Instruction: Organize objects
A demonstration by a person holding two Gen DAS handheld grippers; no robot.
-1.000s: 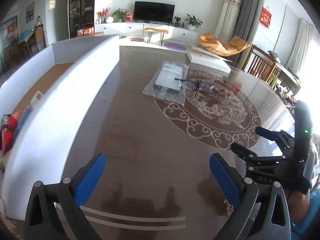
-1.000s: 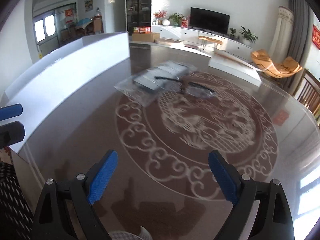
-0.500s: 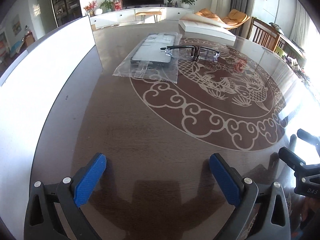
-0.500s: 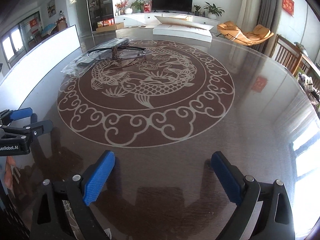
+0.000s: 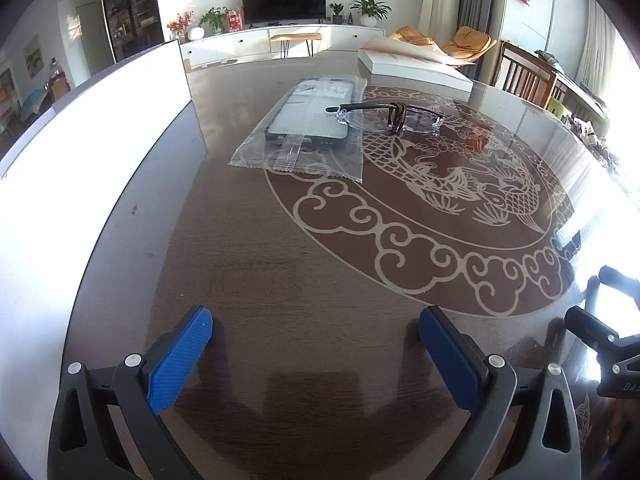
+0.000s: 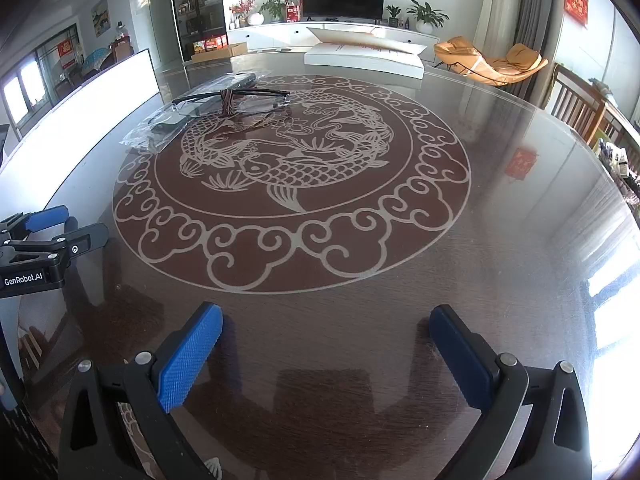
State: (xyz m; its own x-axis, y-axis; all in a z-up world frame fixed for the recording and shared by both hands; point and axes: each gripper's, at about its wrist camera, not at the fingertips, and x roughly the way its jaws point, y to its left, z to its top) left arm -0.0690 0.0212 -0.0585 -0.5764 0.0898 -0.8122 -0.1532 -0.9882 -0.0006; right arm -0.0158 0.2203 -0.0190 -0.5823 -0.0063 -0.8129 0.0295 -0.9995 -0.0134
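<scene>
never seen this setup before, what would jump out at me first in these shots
The big fish-and-cloud medallion inlaid in the glossy round table dominates. At its far left edge lie clear glasses, partly resting on a phone case in a clear plastic bag. Both the left gripper and right gripper hover open and empty.

Both wrist views now sit closer to the glasses (image 5: 387, 119) than before, the left gripper (image 5: 316, 338) lower over the table (image 5: 280, 272)
</scene>
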